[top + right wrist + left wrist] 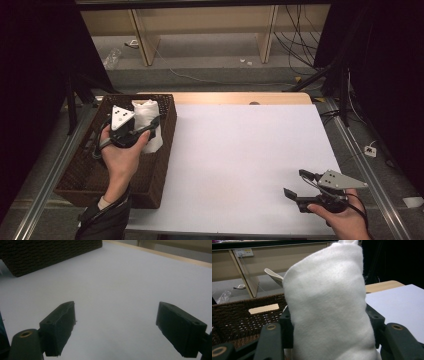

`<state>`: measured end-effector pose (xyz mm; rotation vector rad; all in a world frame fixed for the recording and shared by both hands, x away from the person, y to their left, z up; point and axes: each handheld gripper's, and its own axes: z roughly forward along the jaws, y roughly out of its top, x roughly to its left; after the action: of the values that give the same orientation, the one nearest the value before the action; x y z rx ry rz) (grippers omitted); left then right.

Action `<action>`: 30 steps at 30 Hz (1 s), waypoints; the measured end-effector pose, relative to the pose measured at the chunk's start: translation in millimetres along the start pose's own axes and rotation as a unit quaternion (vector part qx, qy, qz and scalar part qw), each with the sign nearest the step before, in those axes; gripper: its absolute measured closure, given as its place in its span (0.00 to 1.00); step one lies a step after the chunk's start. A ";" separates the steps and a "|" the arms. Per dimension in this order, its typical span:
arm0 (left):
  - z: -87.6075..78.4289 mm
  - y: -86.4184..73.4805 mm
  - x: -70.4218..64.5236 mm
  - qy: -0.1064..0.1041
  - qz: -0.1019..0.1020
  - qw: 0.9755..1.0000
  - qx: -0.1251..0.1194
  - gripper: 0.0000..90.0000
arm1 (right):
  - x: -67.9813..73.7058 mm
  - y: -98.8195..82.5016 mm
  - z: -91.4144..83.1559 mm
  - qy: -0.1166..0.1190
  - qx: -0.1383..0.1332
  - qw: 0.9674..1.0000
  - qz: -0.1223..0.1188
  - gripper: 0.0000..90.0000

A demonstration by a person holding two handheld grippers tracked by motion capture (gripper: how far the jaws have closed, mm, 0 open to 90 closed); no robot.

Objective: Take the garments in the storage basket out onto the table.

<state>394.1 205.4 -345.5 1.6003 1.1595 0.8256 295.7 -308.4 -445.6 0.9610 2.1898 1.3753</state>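
Surroundings: we see a dark woven basket point(161, 150) at the left end of the white table point(240, 165), its long side running away from us; a strip of bare wood point(240, 98) shows along the table's far edge.
Beyond the table: we make out pale shelving legs point(142, 45), loose cables point(295, 40) on the floor and a crumpled clear wrapper point(112, 58).
In the way: we find the basket's near-right wall standing between the cloth and the open table; the tabletop to the right of it lies bare up to the right gripper.
Basket from the left gripper view: we see its woven far wall point(242, 315) with a slot-shaped handle opening, and a pale curved edge point(274, 277) poking up behind the cloth, which we cannot identify.
Task's thing: we see a white cloth roll point(327, 310), soft and fleecy, standing roughly upright like a thick column, rounded at the top, without print or pattern.
Where it is: we place the cloth roll point(148, 125) inside the basket, toward its far right part.
Left gripper point(145, 131): we see its jaws pinching the cloth roll from both sides, pads pressed into the fleece.
Right gripper point(296, 185): we see it low over the table's near right part, well apart from the basket, jaws spread wide with nothing between them.
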 end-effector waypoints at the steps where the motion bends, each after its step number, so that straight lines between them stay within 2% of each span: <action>1: -0.1 0.1 -0.4 0.000 0.001 1.000 0.000 0.48 | -0.2 -0.1 0.2 0.000 -0.001 1.000 -0.001 0.18; 30: 4.2 4.2 -16.1 -0.016 0.011 1.000 -0.004 0.48 | -0.4 -0.1 0.2 -0.001 -0.001 1.000 -0.001 0.18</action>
<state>394.0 188.5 -342.7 1.6161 1.1176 0.8146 296.1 -308.7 -445.8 0.9587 2.1875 1.3756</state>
